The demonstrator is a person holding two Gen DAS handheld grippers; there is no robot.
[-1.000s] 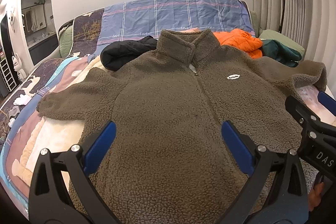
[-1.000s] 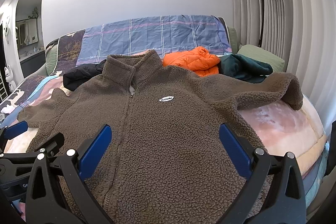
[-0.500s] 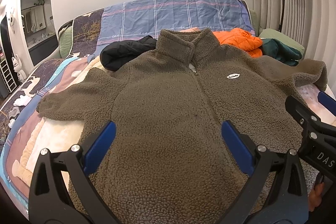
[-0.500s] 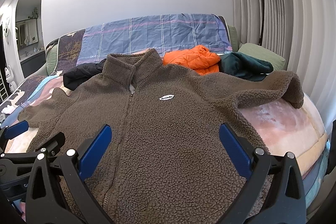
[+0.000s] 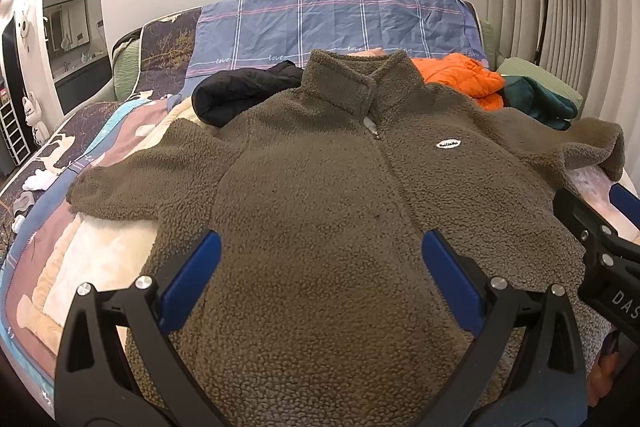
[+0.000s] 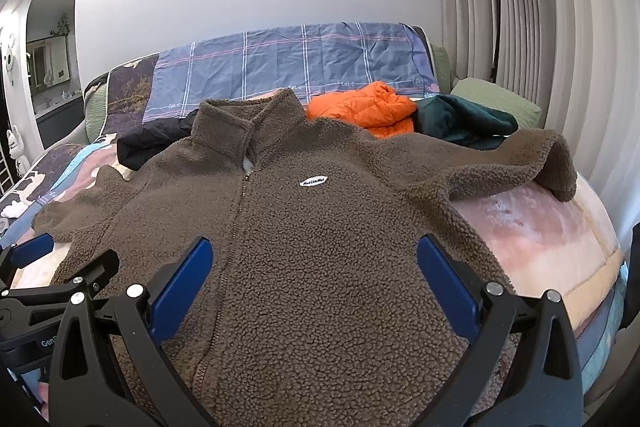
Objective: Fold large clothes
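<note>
We have the brown fleece jacket (image 5: 320, 211) spread face up on the bed (image 6: 552, 243), zip closed and collar toward twelve o'clock, so the whole front lies flat and both side edges can be reached. We judge that folding has not begun: nothing is doubled over yet.

Our left gripper (image 5: 320, 275) hovers over the lower front of the jacket, jaws spread wide with nothing between the blue pads (image 5: 192, 279). Our right gripper (image 6: 312, 275) hangs beside it at three o'clock, likewise released and empty. Both sit low near the hem at six o'clock, probably because that is where a first grasp on such a bulky garment is easiest.

The sleeve at nine o'clock (image 5: 132, 187) lies out flat on the quilt. The other sleeve (image 6: 512, 167) runs toward two o'clock, its cuff curled over and drooping at the bed's edge, so it likely needs straightening or folding in first.

Behind the collar, a black garment (image 5: 240, 95) lies at eleven o'clock, and an orange jacket (image 6: 368, 107) and a dark green garment (image 6: 464, 119) at one o'clock, set aside, presumably to keep the working area free.
</note>
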